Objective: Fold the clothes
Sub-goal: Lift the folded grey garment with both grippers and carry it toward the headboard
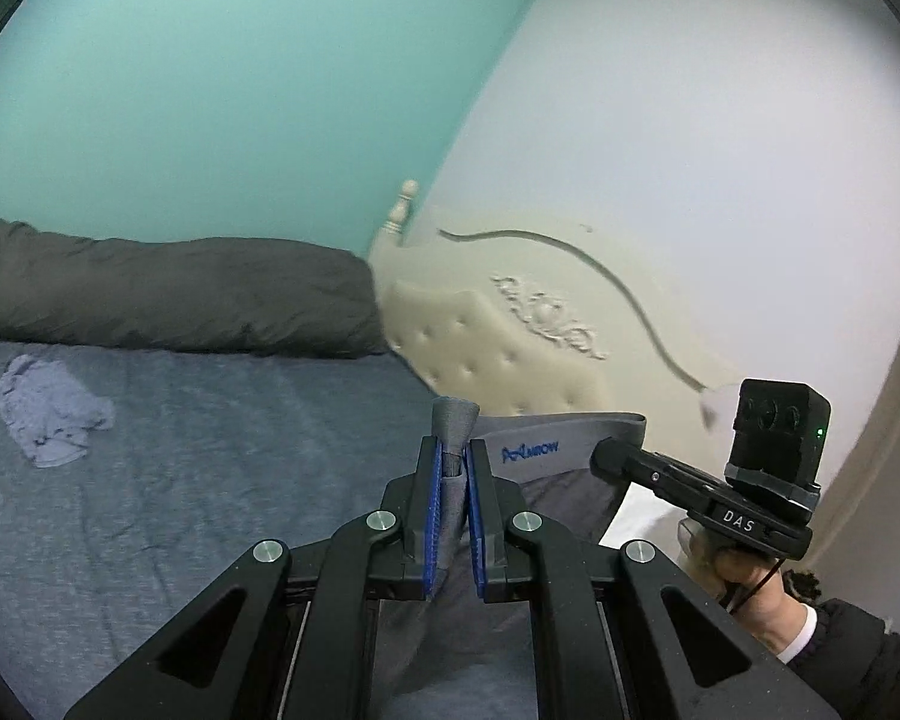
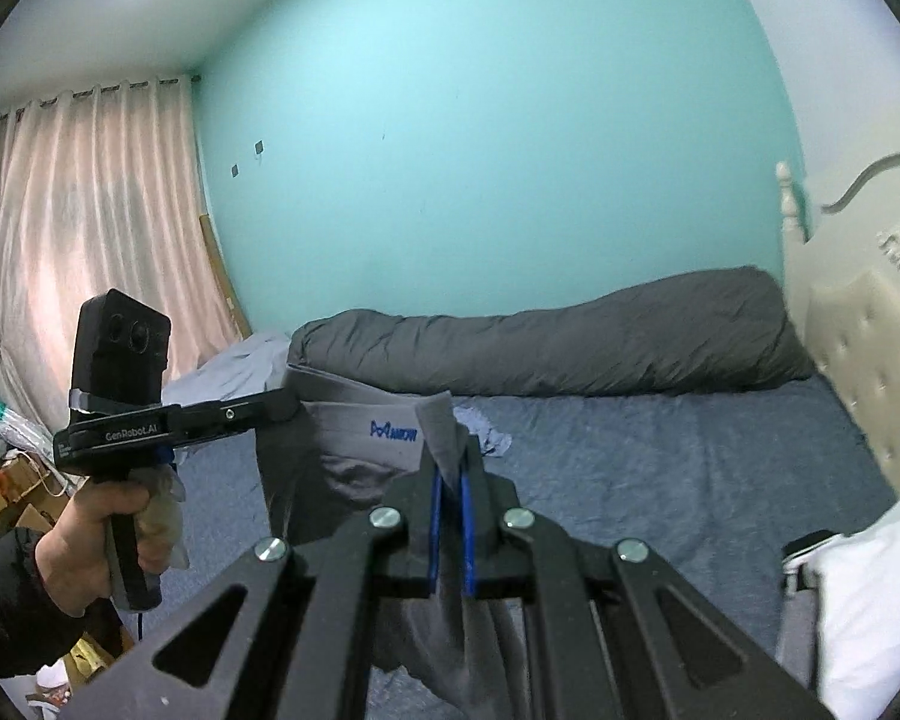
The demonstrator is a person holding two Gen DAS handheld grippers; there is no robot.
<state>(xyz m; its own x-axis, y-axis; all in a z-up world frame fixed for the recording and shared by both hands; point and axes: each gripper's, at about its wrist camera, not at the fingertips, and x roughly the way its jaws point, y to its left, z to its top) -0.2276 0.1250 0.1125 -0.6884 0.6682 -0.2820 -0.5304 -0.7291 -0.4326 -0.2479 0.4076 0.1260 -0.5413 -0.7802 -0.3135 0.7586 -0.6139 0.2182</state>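
Blue-sheeted bed (image 1: 210, 450) against a teal wall (image 1: 210, 90); grey duvet (image 1: 168, 294) along its far edge. Both tools, left tool (image 1: 455, 468) and right tool (image 2: 450, 474), clamp grey underwear (image 1: 570, 438).

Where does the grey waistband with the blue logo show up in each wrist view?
Left wrist: the grey waistband stretches right of centre from the left gripper to the right gripper's tip.
Right wrist: it runs left of centre, reaching the right gripper.
Shared landmark: the dark grey duvet roll against the teal wall.

Grey underwear (image 1: 561, 456) with a blue-lettered waistband hangs stretched above the bed, another garment (image 1: 48, 408) crumpled there.
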